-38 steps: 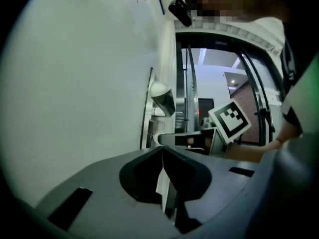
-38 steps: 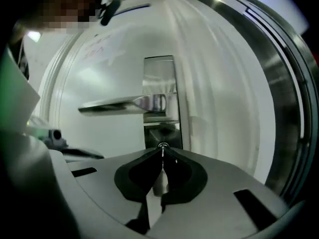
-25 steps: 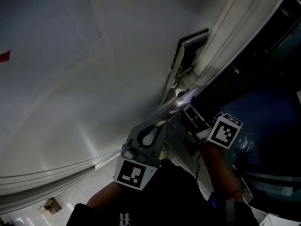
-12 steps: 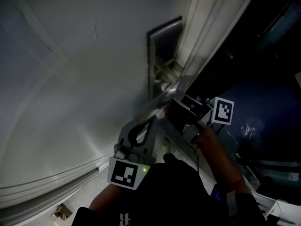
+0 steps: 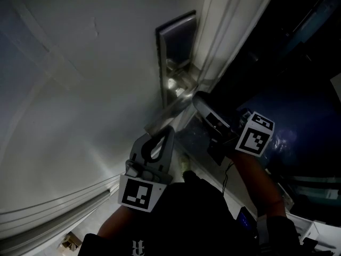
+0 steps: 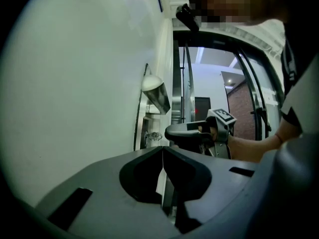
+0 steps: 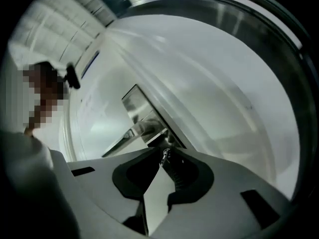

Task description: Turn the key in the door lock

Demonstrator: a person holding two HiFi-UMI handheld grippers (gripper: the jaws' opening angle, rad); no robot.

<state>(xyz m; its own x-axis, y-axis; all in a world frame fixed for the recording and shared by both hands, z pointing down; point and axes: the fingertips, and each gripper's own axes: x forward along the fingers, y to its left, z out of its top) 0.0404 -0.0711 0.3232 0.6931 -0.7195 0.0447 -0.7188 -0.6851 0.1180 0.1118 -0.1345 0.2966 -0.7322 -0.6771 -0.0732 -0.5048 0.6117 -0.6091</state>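
Note:
A steel lock plate sits on the white door, with a lever handle below it. A small key sticks out of the lock plate, under the lever handle. My right gripper is shut and points at the plate from the door's edge. In the right gripper view the key shows just past the closed tips of my right gripper; I cannot tell if they touch it. My left gripper hangs shut and empty below the lever. Its own view shows my left gripper closed, and my right gripper a short way right of the key.
The white door frame runs along the right of the lock. Beyond it lies a dark opening. A metal-framed doorway and a brick wall show behind. A person's forearm carries the right gripper.
My right gripper has moved up and left, from beside the door edge to the lock plate. The left gripper has stayed under the lever. The head view has swung so the plate shows more fully.

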